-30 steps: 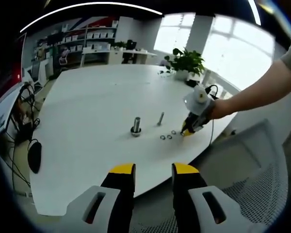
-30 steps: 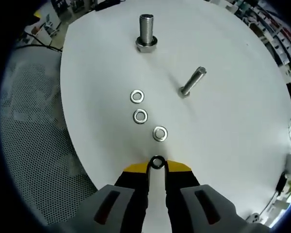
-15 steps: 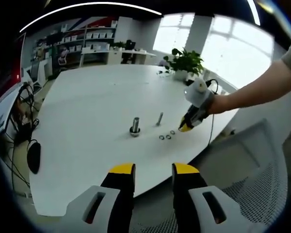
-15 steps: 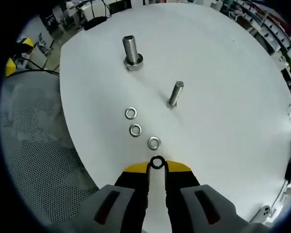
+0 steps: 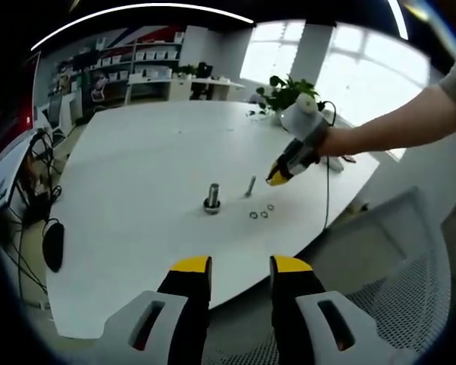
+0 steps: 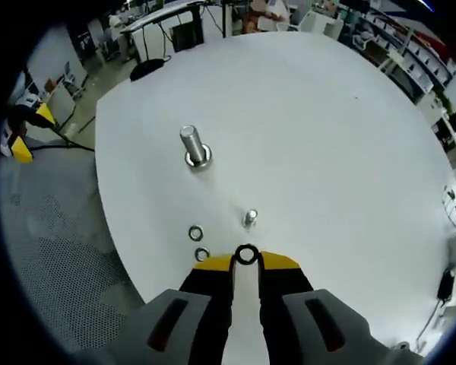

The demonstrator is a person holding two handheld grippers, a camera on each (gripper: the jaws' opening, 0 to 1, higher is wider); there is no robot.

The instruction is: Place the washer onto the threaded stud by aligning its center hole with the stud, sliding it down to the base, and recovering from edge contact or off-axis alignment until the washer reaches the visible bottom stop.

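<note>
The right gripper (image 6: pixel 246 262) pinches a washer (image 6: pixel 246 254) at lower centre; the left gripper (image 5: pixel 240 268) gapes empty; level the hole squarely over the stud (image 6: pixel 193 147) upper left before lowering.

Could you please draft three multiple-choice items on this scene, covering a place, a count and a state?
1. Where does the large threaded steel stud stand?
A. upright on the round white table
B. on the mesh chair
C. in the left tool

2. How many loose silver washers lie on the table in the left gripper view?
A. one
B. three
C. six

3. What is the right tool doing?
A. hanging open
B. gripping a small steel washer at its tips
C. gripping the small bolt

Key: 1 A, its nut base sits on the table; 2 B, three rings lie in a row; 3 B, the ring sits between the yellow tips.
</note>
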